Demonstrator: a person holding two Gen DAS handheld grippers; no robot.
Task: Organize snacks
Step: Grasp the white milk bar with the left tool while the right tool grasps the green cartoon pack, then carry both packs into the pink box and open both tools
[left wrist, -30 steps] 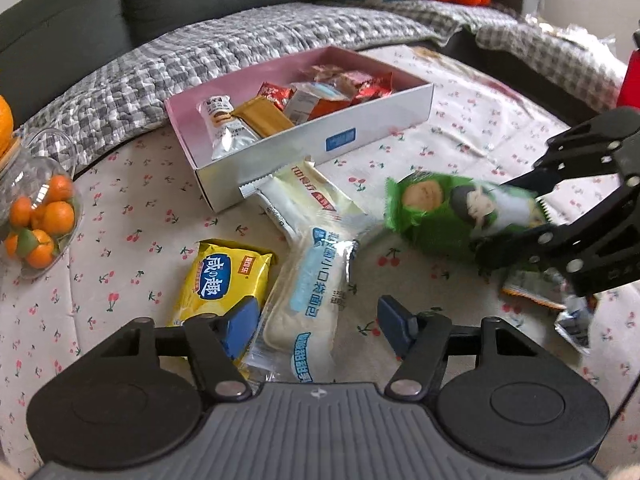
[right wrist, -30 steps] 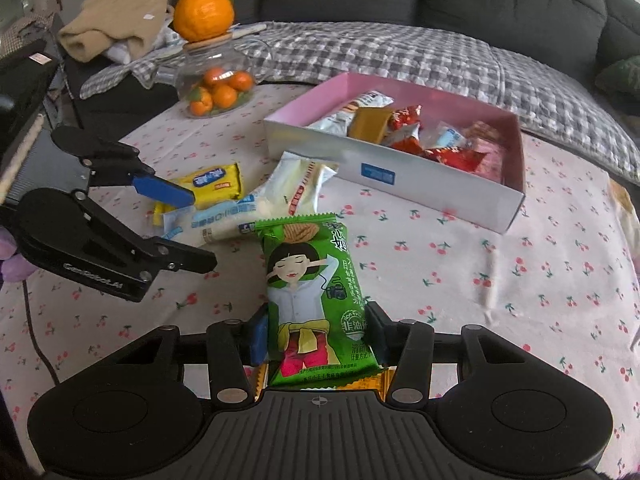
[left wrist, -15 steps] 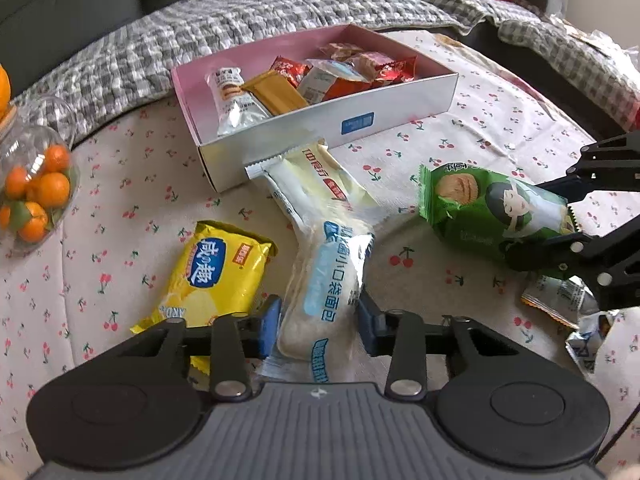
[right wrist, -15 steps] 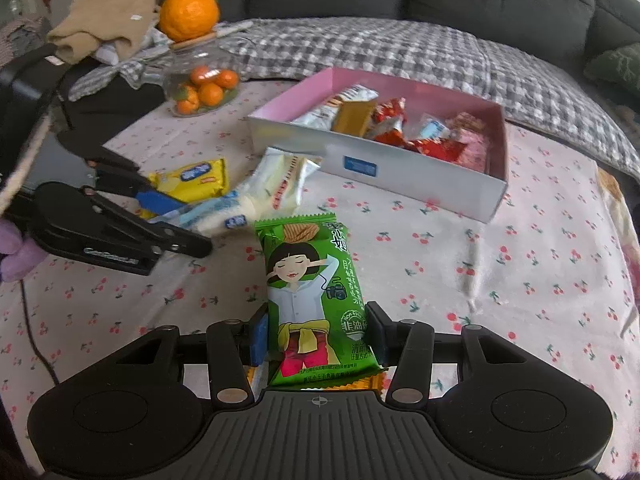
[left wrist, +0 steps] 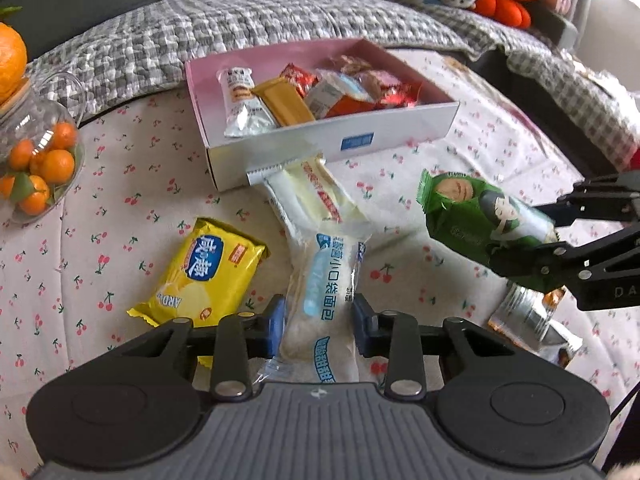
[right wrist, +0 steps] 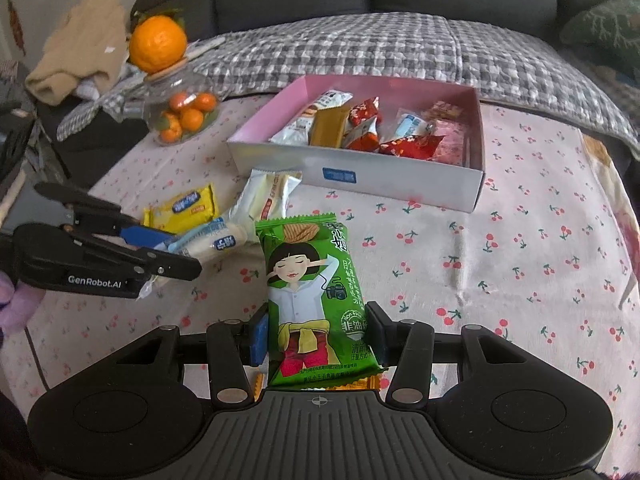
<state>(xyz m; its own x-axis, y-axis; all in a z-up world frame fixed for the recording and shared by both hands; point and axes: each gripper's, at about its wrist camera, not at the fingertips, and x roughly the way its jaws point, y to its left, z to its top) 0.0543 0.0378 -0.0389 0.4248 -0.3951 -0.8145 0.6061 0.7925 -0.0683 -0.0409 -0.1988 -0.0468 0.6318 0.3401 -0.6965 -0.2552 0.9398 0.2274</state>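
Note:
My left gripper (left wrist: 318, 322) is closing on a clear bread packet with blue print (left wrist: 326, 284); its blue pads press the packet's sides. My right gripper (right wrist: 316, 334) is shut on a green snack bag with a drawn girl (right wrist: 312, 292), lifted off the cloth. From the left wrist, that green bag (left wrist: 480, 216) hangs at the right in the black right gripper (left wrist: 536, 248). A pink-lined white box (left wrist: 400, 136) with several snacks stands beyond. A cream packet (left wrist: 316, 192) leans at the box's front wall, and a yellow cracker pack (left wrist: 208, 272) lies left of the bread.
A glass jar of small oranges (right wrist: 182, 114) topped by a big orange (right wrist: 158, 44) stands at the table's far left. A silver wrapper (left wrist: 528, 320) lies under the right gripper. A grey checked blanket (right wrist: 380, 48) and dark sofa lie behind the cherry-print cloth (right wrist: 520, 240).
My left gripper closed from wide open onto the bread packet. The right gripper kept hold of the green bag and rolled a little.

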